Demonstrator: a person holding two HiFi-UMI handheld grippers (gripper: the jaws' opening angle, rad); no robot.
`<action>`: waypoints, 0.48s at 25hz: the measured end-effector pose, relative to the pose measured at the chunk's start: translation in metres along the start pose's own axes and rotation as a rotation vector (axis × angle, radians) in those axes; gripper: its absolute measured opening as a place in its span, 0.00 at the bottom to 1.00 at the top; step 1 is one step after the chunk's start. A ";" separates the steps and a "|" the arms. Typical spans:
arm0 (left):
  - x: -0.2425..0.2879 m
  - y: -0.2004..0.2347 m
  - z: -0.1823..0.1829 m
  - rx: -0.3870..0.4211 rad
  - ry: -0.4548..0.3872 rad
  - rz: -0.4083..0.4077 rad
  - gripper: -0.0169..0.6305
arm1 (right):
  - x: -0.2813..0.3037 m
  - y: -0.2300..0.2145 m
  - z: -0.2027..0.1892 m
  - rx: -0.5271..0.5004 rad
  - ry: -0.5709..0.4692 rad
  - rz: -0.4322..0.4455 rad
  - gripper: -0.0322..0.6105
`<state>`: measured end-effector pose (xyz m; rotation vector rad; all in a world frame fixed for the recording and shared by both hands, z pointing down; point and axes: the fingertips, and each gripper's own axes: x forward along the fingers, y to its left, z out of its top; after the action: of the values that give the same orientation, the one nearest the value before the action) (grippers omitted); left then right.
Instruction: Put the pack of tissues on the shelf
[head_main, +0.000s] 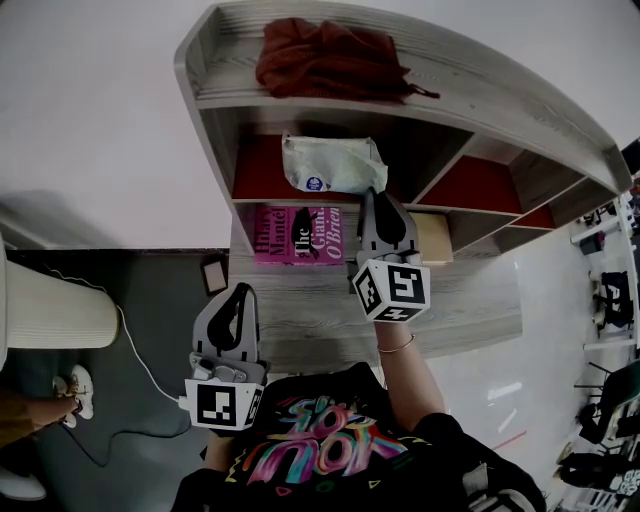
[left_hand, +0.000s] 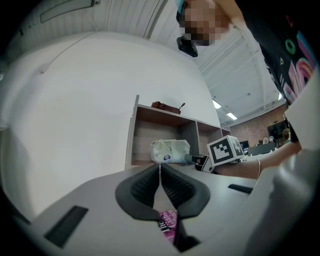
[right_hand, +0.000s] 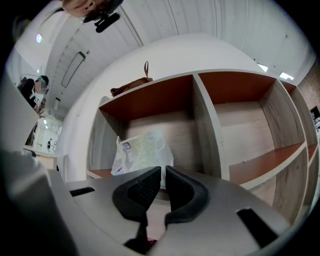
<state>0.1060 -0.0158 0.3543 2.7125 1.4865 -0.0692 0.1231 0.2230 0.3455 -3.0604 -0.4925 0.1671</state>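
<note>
On the shelf (head_main: 500, 95), the pack of tissues (head_main: 333, 165) partly blocks the left compartment; compartments to its right stand open.

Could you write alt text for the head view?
A pack of tissues lies in a compartment of a wooden shelf, with the right gripper at its edge. The left gripper hangs lower, clear of the shelf. A pink book lies on the ledge below, a reddish cloth on top.

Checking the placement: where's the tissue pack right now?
Head view: the tissue pack sits in the shelf's left compartment, below the red cloth, just beyond the right gripper.
</note>
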 end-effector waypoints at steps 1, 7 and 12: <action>0.000 0.000 0.000 -0.001 0.000 0.001 0.08 | 0.000 0.001 -0.001 0.005 0.008 0.005 0.10; -0.001 -0.005 0.000 -0.005 -0.003 -0.003 0.08 | 0.006 0.005 -0.009 0.023 0.059 0.039 0.17; -0.001 -0.005 0.000 -0.004 -0.004 -0.004 0.08 | 0.009 0.008 -0.008 0.028 0.063 0.050 0.19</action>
<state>0.1014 -0.0142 0.3541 2.7042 1.4895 -0.0716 0.1343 0.2184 0.3520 -3.0415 -0.4065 0.0783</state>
